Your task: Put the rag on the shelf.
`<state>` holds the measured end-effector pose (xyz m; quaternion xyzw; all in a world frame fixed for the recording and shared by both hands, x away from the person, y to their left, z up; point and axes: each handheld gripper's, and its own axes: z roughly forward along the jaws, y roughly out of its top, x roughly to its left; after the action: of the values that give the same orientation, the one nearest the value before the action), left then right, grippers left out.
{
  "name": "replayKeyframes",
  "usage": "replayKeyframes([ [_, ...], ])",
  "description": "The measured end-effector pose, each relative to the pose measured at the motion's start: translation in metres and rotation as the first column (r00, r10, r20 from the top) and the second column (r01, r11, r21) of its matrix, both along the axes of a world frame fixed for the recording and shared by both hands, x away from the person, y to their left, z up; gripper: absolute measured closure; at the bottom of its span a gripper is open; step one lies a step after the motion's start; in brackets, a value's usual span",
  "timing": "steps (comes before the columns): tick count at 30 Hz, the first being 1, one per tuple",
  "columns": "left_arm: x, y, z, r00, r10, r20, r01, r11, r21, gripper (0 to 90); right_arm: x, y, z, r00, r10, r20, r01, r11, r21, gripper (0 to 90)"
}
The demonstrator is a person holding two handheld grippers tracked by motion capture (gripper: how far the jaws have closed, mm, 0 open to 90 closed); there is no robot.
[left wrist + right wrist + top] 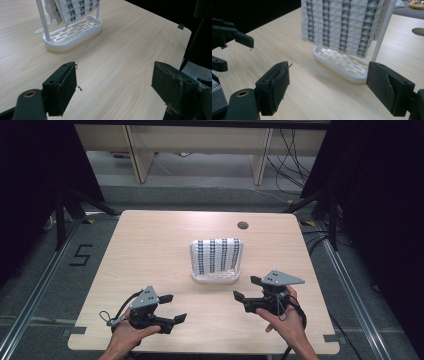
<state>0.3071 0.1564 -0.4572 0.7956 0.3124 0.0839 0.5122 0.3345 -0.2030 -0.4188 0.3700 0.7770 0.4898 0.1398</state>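
I have both tongs spread wide and empty: left gripper (173, 308), right gripper (246, 288). The white, grey-striped knitted cloth (217, 255) hangs on its white plastic rack (215, 279) just beyond them, seemingly untouched.

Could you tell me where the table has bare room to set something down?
Most of the table is bare: the whole left half beside the white rack with its hanging cloth, the strip behind it up to the cable hole, and the right edge. It is tightest along the near edge, where the left gripper and right gripper hover, both open.
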Motion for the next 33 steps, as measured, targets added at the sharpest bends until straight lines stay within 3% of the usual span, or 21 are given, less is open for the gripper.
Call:
replayKeyframes([
  [2, -0.002, 0.001, -0.001, 1.0, 0.002, -0.002, -0.002, 1.0, 0.003, 19.6, -0.003, 0.001, -0.004, 0.9997, 0.002, -0.023, -0.002, 1.0, 0.002, 19.9],
  [3, -0.003, 0.001, -0.001, 1.0, 0.004, -0.004, -0.004, 1.0, 0.004, 19.6, -0.003, -0.001, -0.005, 1.0, 0.0, -0.005, 0.0, 1.0, -0.019, 19.9],
  [4, -0.004, 0.002, -0.002, 1.0, 0.002, -0.004, -0.002, 1.0, 0.003, 19.6, -0.004, 0.0, -0.008, 0.9999, 0.0, -0.01, 0.0, 1.0, 0.0, 19.9],
  [6, -0.005, 0.002, -0.003, 1.0, 0.002, -0.006, -0.002, 1.0, 0.001, 19.6, -0.005, -0.002, -0.009, 0.9999, 0.004, -0.014, -0.004, 1.0, -0.018, 19.8],
  [7, -0.006, 0.003, -0.005, 1.0, -0.004, -0.005, 0.004, 1.0, -0.004, 19.6, -0.007, 0.0, -0.011, 0.9995, 0.002, -0.031, -0.002, 1.0, 0.005, 19.8],
  [9, -0.008, 0.003, -0.006, 1.0, 0.005, -0.008, -0.005, 1.0, -0.002, 19.6, -0.006, -0.001, -0.013, 0.9992, 0.028, -0.028, -0.028, 1.0, -0.003, 19.8],
  [11, -0.01, 0.005, -0.008, 1.0, -0.002, -0.009, 0.002, 1.0, 0.007, 19.6, -0.01, 0.0, -0.015, 0.9989, 0.011, -0.046, -0.011, 1.0, 0.006, 19.8],
  [13, -0.012, 0.005, -0.01, 1.0, -0.006, -0.006, 0.006, 0.9999, 0.012, 19.6, -0.011, -0.001, -0.018, 0.9995, 0.025, -0.018, -0.025, 1.0, -0.015, 19.7],
  [14, -0.014, 0.005, -0.012, 1.0, -0.001, -0.006, 0.001, 0.9998, 0.02, 19.6, -0.015, 0.0, -0.018, 0.9983, 0.012, -0.056, -0.012, 1.0, -0.007, 19.7],
  [16, -0.015, 0.005, -0.014, 0.9999, -0.011, -0.006, 0.011, 0.9996, 0.024, 19.5, -0.016, 0.002, -0.023, 0.9983, 0.026, -0.052, -0.025, 1.0, 0.009, 19.6],
  [18, -0.018, 0.004, -0.015, 0.9998, -0.02, -0.001, 0.02, 0.999, 0.041, 19.5, -0.019, 0.001, -0.026, 0.9978, 0.038, -0.053, -0.039, 0.999, -0.021, 19.5],
  [19, -0.02, 0.003, -0.015, 0.9999, -0.016, -0.001, 0.016, 0.9988, 0.047, 19.3, -0.022, 0.003, -0.028, 0.9962, 0.031, -0.081, -0.033, 0.999, -0.025, 19.5],
  [21, -0.022, 0.003, -0.017, 0.9995, -0.03, 0.007, 0.029, 0.998, 0.057, 18.9, -0.023, 0.005, -0.034, 0.9972, 0.056, -0.049, -0.058, 0.997, -0.043, 18.9],
  [22, -0.023, 0.002, -0.018, 0.9994, -0.033, 0.012, 0.032, 0.9972, 0.068, 18.9, -0.025, 0.005, -0.036, 0.9948, 0.07, -0.075, -0.074, 0.996, -0.058, 18.3],
  [25, -0.027, 0.0, -0.022, 0.999, -0.043, 0.013, 0.041, 0.995, 0.091, 18.9, -0.029, 0.006, -0.042, 0.9945, 0.079, -0.069, -0.086, 0.991, -0.102, 18.1],
  [29, -0.03, -0.003, -0.028, 0.9981, -0.061, 0.001, 0.061, 0.9935, 0.097, 18.8, -0.034, 0.006, -0.047, 0.9928, 0.074, -0.094, -0.084, 0.991, -0.1, 18.1],
  [30, -0.031, -0.004, -0.03, 0.9985, -0.054, -0.009, 0.055, 0.9945, 0.089, 18.8, -0.034, 0.005, -0.049, 0.9932, 0.08, -0.084, -0.089, 0.991, -0.102, 18.1],
  [32, -0.032, -0.004, -0.031, 0.9989, -0.044, -0.018, 0.046, 0.9951, 0.088, 18.8, -0.038, 0.005, -0.052, 0.9914, 0.074, -0.108, -0.086, 0.991, -0.103, 18.1],
  [33, -0.031, -0.004, -0.031, 0.9988, -0.049, -0.003, 0.049, 0.9952, 0.085, 18.7, -0.038, 0.004, -0.054, 0.9918, 0.082, -0.099, -0.093, 0.989, -0.112, 18.1],
])
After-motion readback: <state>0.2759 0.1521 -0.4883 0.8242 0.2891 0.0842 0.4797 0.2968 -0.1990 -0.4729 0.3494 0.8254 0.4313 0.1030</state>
